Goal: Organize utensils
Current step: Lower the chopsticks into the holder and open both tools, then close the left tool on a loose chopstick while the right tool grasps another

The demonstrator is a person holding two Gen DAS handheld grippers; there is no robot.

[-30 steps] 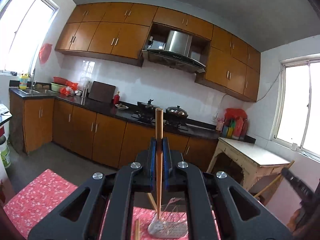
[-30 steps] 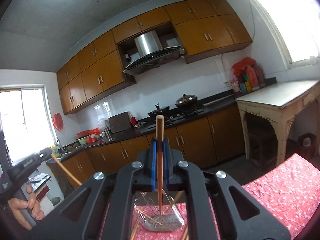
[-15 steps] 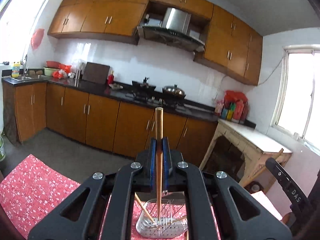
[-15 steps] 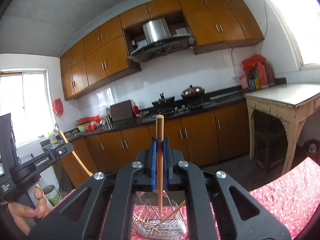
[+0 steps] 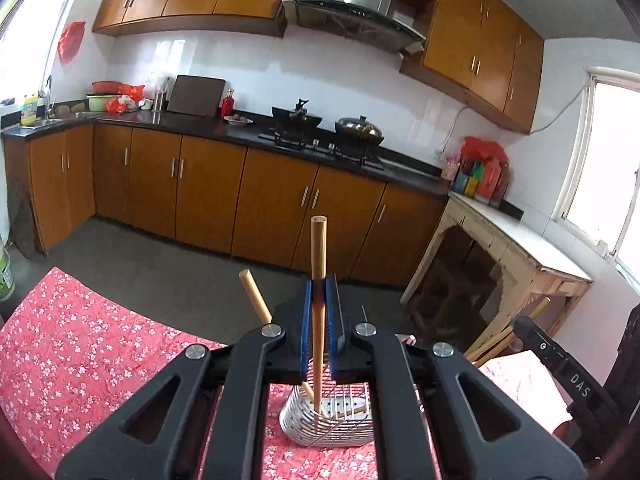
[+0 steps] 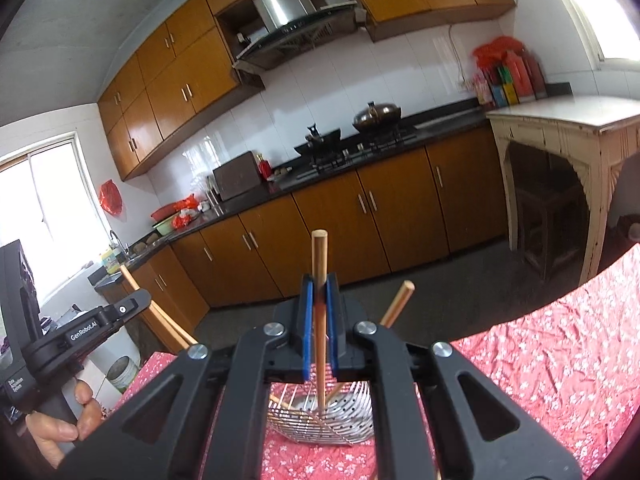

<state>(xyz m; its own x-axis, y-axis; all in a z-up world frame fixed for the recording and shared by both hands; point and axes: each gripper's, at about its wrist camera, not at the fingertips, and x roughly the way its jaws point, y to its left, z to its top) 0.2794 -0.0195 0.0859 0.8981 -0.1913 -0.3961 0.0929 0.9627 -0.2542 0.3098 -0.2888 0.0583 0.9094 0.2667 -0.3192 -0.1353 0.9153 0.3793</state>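
Both grippers' jaws pinch a chopstick upright: left gripper w/ left chopstick, right gripper w/ right chopstick. Tips point down into wire holder below jaws, prob. for a straight drop.

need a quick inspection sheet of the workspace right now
Surface: red floral tablecloth covers the table.
Job's things: metal wire utensil basket stands on the cloth; a loose chopstick leans in it. Each gripper holds one upright chopstick, left's and right's, with its lower tip down in the basket.
Clutter: nothing seen on the cloth.
Grippers: left gripper and right gripper have their jaws shut on the chopsticks.
Cables: one wall cable near the window.
Surroundings: wooden cabinets, range hood, gas stove with pots, white side table.
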